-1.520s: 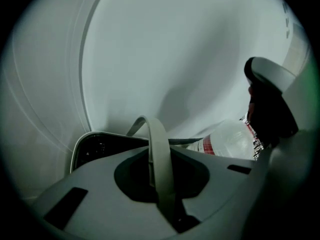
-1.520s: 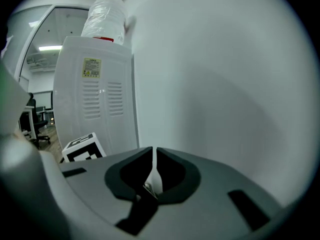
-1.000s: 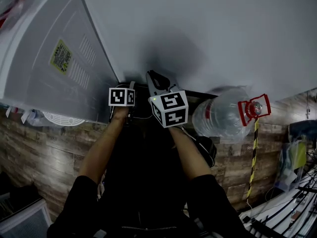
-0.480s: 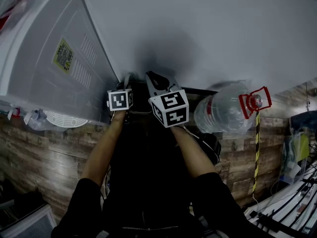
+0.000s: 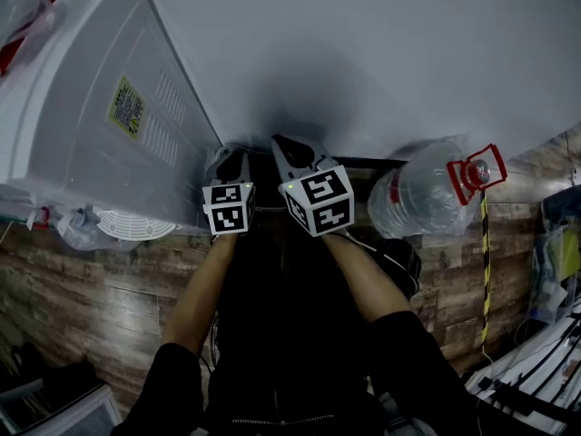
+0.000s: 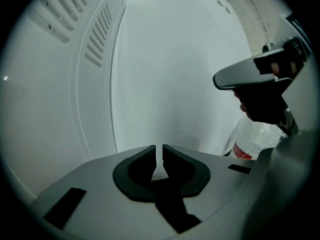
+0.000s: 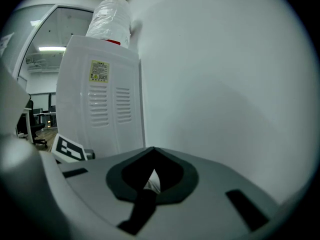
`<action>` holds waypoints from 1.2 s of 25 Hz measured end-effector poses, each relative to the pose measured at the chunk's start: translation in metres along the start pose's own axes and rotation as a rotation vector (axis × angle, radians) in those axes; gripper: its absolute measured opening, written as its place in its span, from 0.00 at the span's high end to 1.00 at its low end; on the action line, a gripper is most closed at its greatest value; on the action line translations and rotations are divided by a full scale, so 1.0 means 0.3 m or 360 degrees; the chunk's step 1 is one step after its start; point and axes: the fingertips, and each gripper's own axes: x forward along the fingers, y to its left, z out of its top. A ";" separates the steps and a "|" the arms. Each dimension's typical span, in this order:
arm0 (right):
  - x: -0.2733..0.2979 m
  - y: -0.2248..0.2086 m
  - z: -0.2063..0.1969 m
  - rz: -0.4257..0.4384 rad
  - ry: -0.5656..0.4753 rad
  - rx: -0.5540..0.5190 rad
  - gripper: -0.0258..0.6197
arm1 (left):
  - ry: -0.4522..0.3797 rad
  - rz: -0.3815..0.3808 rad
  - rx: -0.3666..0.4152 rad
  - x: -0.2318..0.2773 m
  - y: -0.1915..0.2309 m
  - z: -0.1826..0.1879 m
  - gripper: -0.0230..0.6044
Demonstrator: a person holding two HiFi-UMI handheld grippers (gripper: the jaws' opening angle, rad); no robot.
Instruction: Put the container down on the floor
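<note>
- Container: a large clear water bottle, low at the foot of the wall, to the person's right. It appears to rest on the floor already, though its base is not clearly shown. Neither claw touches it.
- Left claw: jaws drawn to a thin slit with nothing between them; only wall shows through.
- Right claw: jaws meet at the tips, nothing gripped. Both claws are held side by side in front of the person, pointed at the wall and apart from the container.
- Handling, judged: a bottle of this size would be heavy if filled; the contents cannot be confirmed. The clear plastic body is smooth and rounded and probably flexes, so a claw set on it would likely slip.
- Hold point, judged: the red handle at the neck end is the only narrow, stiff feature. A claw closed across it is the sound grip, with the second claw steadying the body.
- Risk, judged: swing or roll on release. It should go down on its flat base, clear of the dispenser at the left.
- Task status, judged: set-down looks complete or nearly so.
</note>
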 end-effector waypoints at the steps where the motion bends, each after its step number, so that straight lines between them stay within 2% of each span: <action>1: -0.001 0.005 0.007 -0.0008 -0.0013 0.0005 0.94 | -0.0050 -0.0019 0.0015 -0.015 -0.013 0.024 0.90; 5: -0.007 0.016 0.015 -0.0044 -0.0040 0.0039 0.94 | -0.0192 -0.0074 0.0047 -0.060 -0.053 0.115 0.94; 11: -0.023 0.007 0.022 -0.0094 -0.0064 0.0073 0.94 | -0.0299 -0.0135 -0.0017 -0.120 -0.069 0.204 0.94; 18: -0.021 0.004 0.022 -0.0104 -0.0052 0.0085 0.94 | -0.0332 -0.0141 0.0012 -0.133 -0.070 0.245 0.94; 30: -0.017 -0.004 0.019 -0.0118 -0.0036 0.0077 0.95 | -0.0272 -0.0146 -0.0021 -0.107 -0.067 0.197 0.94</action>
